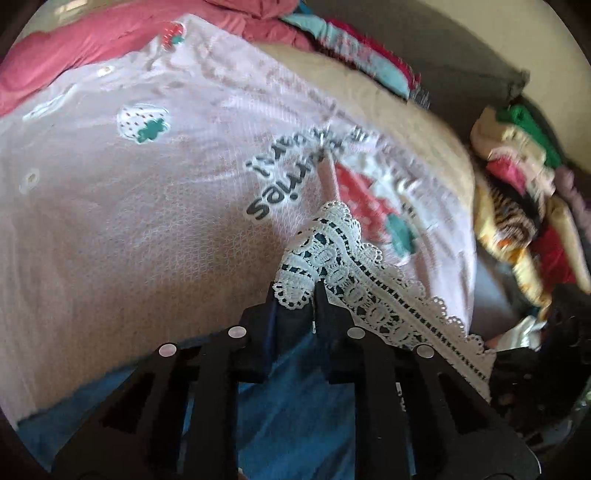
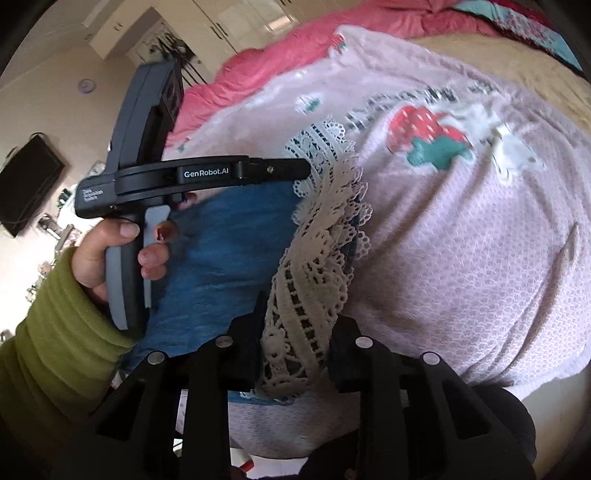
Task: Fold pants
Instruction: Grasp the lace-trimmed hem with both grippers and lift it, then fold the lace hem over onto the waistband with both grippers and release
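Blue denim pants (image 1: 295, 387) with a white lace hem (image 1: 354, 258) lie on a pink strawberry-print blanket (image 1: 129, 221). My left gripper (image 1: 297, 291) is shut on one end of the lace hem. From the right wrist, the pants (image 2: 229, 251) hang between both tools. There my right gripper (image 2: 297, 332) is shut on a bunched stretch of the lace hem (image 2: 321, 236). The left gripper (image 2: 303, 168) pinches the lace at its far end, held by a hand (image 2: 96, 258) in a green sleeve.
A pile of mixed clothes (image 1: 517, 206) sits to the right of the blanket. A pink-red quilt (image 2: 280, 66) lies along the far side. A dark screen (image 2: 29, 184) hangs on the wall at left, with cupboards (image 2: 192, 29) behind.
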